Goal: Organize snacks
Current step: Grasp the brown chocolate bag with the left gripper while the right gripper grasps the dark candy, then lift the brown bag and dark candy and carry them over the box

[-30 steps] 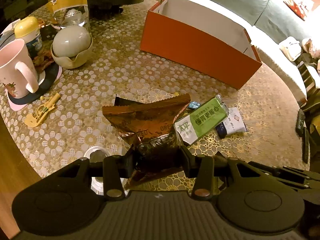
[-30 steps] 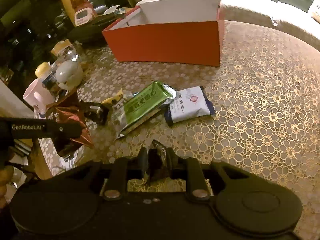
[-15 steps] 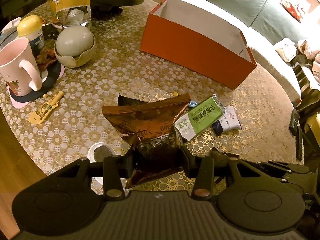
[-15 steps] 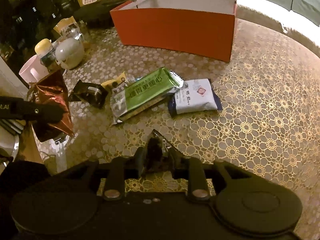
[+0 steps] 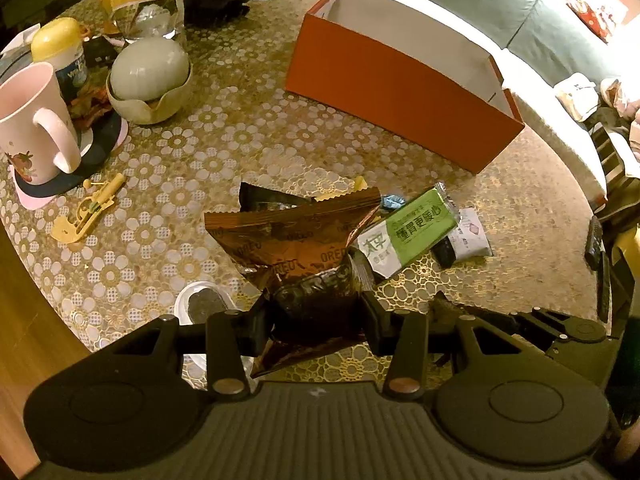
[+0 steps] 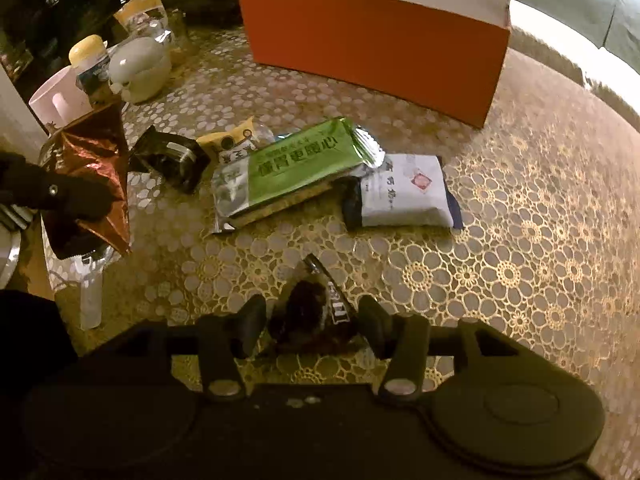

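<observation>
Two grippers are at work over your round table with the gold floral lace-pattern cloth (image 6: 540, 220), and the big target sits at twelve o'clock: the open orange cardboard box with white inside walls (image 6: 372, 52), standing well apart from the loose snacks. Aim everything there.

Your left gripper (image 5: 316, 316) is clamped on the crinkly copper-brown foil Oreo bag (image 5: 292, 236), its jaws partly closed with the bag's lower corner squeezed between them. Carry that bag high enough to clear the box's near wall before you let go; foil this slack will likely sag and snag the rim.

At centre lies the long green-and-silver biscuit packet (image 6: 288, 168), with the white-and-navy pillow pack (image 6: 404, 196) touching it at three o'clock, and the small black wrapper (image 6: 172, 160) and yellow packet (image 6: 230, 142) just beside it at nine.

Your right gripper (image 6: 310, 322) has just been opening: the small dark wrapped snack (image 6: 316, 308) sits between the jaws, but the pads stand clear of it on both sides. Let it settle flat, back straight out, and don't drag it.
</observation>
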Demonstrator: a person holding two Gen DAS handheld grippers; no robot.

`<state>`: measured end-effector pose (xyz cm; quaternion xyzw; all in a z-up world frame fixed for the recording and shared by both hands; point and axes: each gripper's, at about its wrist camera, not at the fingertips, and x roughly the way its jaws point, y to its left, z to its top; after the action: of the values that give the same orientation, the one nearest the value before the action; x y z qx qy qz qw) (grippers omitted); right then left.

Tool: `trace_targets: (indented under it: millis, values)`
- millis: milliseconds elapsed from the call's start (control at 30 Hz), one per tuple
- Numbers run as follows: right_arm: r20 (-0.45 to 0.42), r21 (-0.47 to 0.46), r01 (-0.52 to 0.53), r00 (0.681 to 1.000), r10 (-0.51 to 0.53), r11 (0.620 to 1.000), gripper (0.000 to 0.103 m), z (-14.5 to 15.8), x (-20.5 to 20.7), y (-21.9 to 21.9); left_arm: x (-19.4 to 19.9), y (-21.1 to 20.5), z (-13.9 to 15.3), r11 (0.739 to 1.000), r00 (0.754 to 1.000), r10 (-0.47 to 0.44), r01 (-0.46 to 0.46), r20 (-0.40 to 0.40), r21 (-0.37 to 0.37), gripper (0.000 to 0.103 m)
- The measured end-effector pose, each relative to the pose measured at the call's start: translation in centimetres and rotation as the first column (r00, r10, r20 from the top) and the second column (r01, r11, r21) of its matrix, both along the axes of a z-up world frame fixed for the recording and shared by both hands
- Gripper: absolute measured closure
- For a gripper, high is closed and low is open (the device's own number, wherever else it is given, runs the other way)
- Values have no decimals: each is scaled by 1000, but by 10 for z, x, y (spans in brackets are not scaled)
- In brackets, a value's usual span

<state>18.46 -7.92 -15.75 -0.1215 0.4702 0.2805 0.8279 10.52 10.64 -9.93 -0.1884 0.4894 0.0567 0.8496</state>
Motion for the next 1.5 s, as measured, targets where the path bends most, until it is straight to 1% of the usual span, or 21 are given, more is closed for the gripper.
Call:
trace_targets:
  millis: [100,167,300,400,633,867,1100,1267,1400,1500]
  values:
    - [34,-39,-31,999,32,999,54,-1,-5,5,0,1,-1,1000,1000,2,-2,1,1,58]
    - [46,-48,-42,998,45,998,58,-1,-8,6,0,1,-2,1000,1000,2,-2,2,2,58]
    - [51,-34,-48,998,49,998,68,0,-8,5,0,1,-2,1000,1000,4,-4,7,4,58]
    - [54,-16,-29,998,30,999,70,2,-8,0,-1,1,-1,1000,1000,5,-5,16,-2,58]
    - [62,92,45,997,-50,995,71,24,-7,-20,-5,4,14,1000,999,4,-3,54,-8,58]
    - [105,174,71,990,-90,982,71,61,1,-32,5,3,41,1000,993,-13,11,120,17,58]
    - [181,209,72,977,-110,975,71,103,29,-35,36,-3,70,996,981,-54,41,184,76,58]
    - [235,214,74,964,-124,974,71,128,60,-33,71,-7,86,991,972,-85,60,221,117,58]
    - [257,204,88,956,-140,975,71,137,89,-32,105,-11,95,985,966,-115,81,233,149,58]
    - [254,201,105,955,-155,974,71,140,113,-29,132,-13,101,981,962,-134,94,238,172,58]
